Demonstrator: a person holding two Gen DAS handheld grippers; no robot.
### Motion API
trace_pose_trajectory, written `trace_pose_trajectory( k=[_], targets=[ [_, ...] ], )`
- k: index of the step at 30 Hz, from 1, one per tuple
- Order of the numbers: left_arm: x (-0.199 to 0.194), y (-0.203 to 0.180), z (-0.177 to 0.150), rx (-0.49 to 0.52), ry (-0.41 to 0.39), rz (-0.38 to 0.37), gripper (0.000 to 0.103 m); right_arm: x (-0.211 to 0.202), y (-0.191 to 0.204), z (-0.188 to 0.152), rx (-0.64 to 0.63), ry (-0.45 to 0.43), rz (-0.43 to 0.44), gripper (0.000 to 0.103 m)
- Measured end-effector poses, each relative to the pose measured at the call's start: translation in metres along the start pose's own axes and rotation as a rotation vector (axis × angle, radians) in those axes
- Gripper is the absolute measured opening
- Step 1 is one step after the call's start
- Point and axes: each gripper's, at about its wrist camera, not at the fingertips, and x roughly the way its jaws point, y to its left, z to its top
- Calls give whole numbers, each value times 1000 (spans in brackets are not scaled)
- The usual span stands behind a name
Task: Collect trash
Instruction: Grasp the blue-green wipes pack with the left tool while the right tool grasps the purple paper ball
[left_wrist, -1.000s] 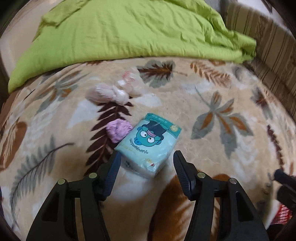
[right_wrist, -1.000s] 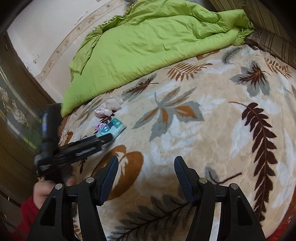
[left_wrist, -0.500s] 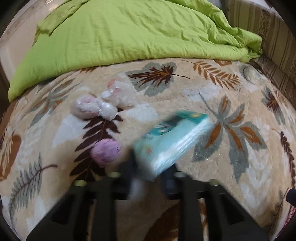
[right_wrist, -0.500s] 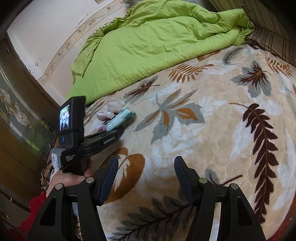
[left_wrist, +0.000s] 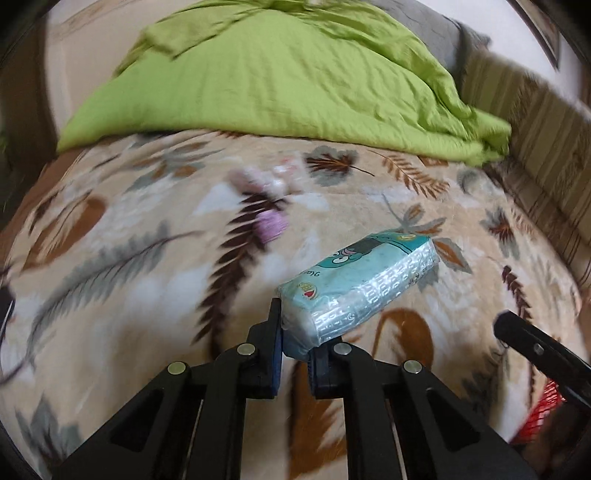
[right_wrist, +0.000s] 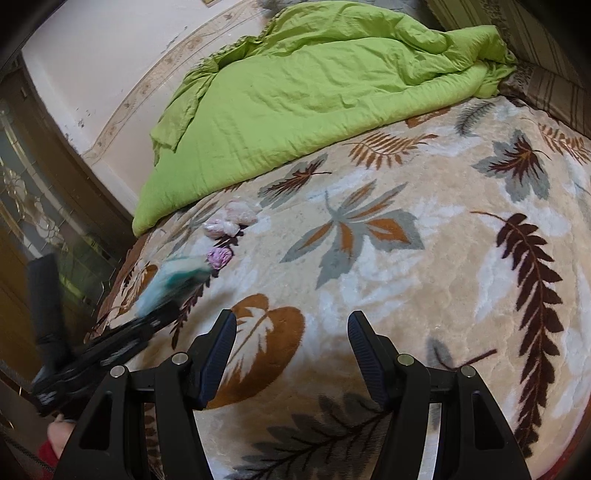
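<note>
Left gripper (left_wrist: 295, 350) clamps one end of the pack (left_wrist: 358, 284), whose long axis runs forward-right, clear of the blanket (left_wrist: 110, 295). Right gripper (right_wrist: 291, 350) is agape, empty, well apart. A red bag (left_wrist: 543, 410), probably, lies right of the left gripper.

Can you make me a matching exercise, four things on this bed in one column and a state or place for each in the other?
Things:
1. tissue pack
2. purple wad
3. green duvet
4. right tool

States:
A. open, holding nothing
B. bunched at the far end of the bed
C. clamped in the left tool
D. lying loose on the leaf-print blanket

Pairs: 1-C, 2-D, 3-B, 4-A
</note>
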Motion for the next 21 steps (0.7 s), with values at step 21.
trace_pose_trajectory(
  k=[21],
  targets=[
    [9,118,-9,-290,-5,181,10,180,108,66,-106,194,71,54]
  ],
)
